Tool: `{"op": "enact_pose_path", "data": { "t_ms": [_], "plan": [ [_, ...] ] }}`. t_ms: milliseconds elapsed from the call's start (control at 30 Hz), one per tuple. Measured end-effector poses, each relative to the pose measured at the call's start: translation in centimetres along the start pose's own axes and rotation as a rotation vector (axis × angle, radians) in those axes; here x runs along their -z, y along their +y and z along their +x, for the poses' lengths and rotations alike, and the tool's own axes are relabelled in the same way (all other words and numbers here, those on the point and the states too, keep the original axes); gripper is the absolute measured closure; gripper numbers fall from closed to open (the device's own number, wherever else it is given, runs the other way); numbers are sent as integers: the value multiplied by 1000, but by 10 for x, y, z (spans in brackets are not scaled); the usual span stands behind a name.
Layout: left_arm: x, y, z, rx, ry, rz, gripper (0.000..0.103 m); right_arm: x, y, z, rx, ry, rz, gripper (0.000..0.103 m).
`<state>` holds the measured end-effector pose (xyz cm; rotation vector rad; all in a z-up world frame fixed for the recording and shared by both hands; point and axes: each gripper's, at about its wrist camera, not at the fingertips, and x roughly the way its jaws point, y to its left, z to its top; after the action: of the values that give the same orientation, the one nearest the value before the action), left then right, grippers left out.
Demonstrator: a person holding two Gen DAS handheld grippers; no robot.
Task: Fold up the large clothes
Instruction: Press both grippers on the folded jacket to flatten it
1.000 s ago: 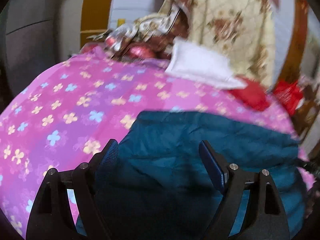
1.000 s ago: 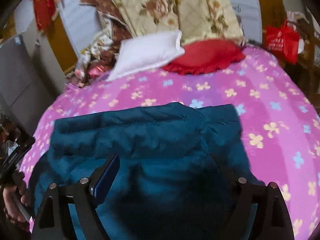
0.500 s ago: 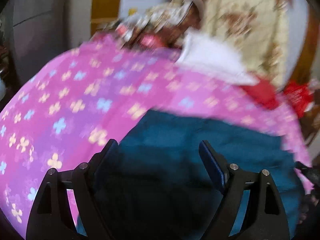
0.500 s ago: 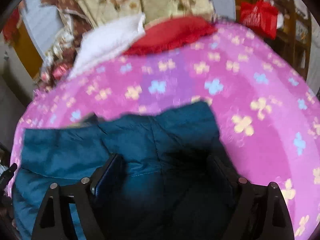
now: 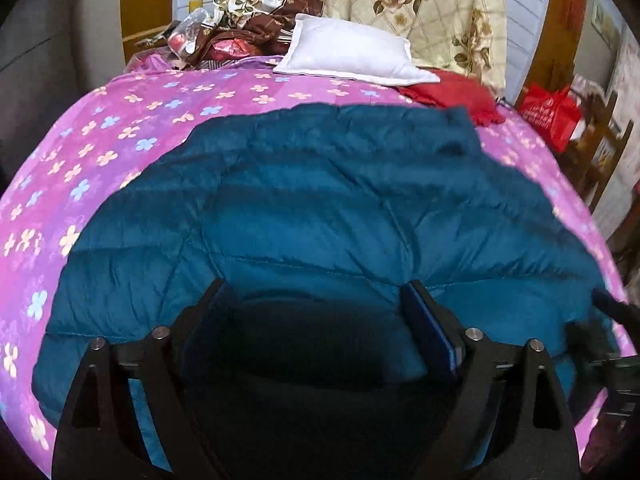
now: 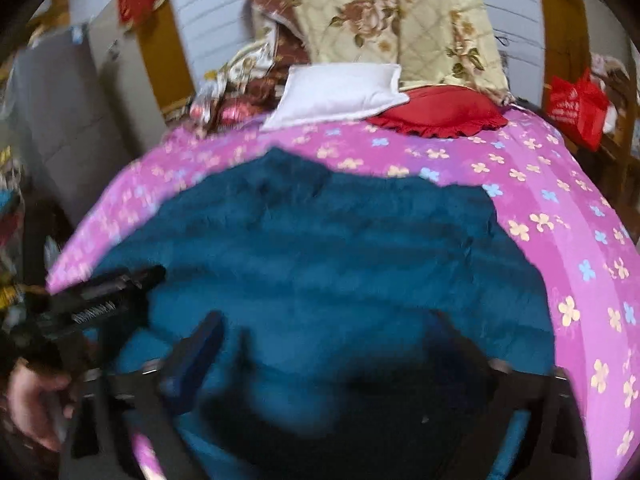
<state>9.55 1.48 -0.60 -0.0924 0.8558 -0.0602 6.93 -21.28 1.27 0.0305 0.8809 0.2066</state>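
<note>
A large teal quilted jacket (image 5: 320,208) lies spread flat on a pink flowered bedspread (image 5: 120,128). It also shows in the right wrist view (image 6: 320,248). My left gripper (image 5: 316,300) is open and empty, its jaws wide apart above the jacket's near edge. My right gripper (image 6: 332,332) is open and empty above the near edge too; this view is blurred. The left gripper's body (image 6: 104,300) shows at the left of the right wrist view, and the right gripper's tip (image 5: 612,308) at the right edge of the left wrist view.
A white pillow (image 5: 352,56) and a red cushion (image 5: 452,92) lie at the bed's far end, before a floral quilt (image 5: 424,12) and crumpled cloth (image 5: 248,20). A red bag (image 5: 548,116) hangs at the right. A grey cabinet (image 6: 52,112) stands at the left.
Both grippers have pulled back and up from the jacket, so more of it shows in both views. The jacket has not visibly changed and both grippers remain open.
</note>
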Motion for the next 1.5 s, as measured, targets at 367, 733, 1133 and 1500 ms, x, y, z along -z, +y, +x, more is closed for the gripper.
{"op": "enact_pose_path", "data": {
  "t_ms": [367, 733, 1133, 1500],
  "plan": [
    [-3, 6, -6, 11, 10, 3, 8, -2, -12, 11, -19, 47, -16, 0],
    [-14, 44, -5, -49, 11, -71, 8, -10, -38, 19, 20, 13, 142, 0],
    [-12, 43, 5, -67, 29, -71, 7, -4, -34, 20, 32, 17, 100, 0],
    [-12, 43, 7, -72, 31, -67, 6, -3, -34, 20, 35, 11, 94, 0]
  ]
}}
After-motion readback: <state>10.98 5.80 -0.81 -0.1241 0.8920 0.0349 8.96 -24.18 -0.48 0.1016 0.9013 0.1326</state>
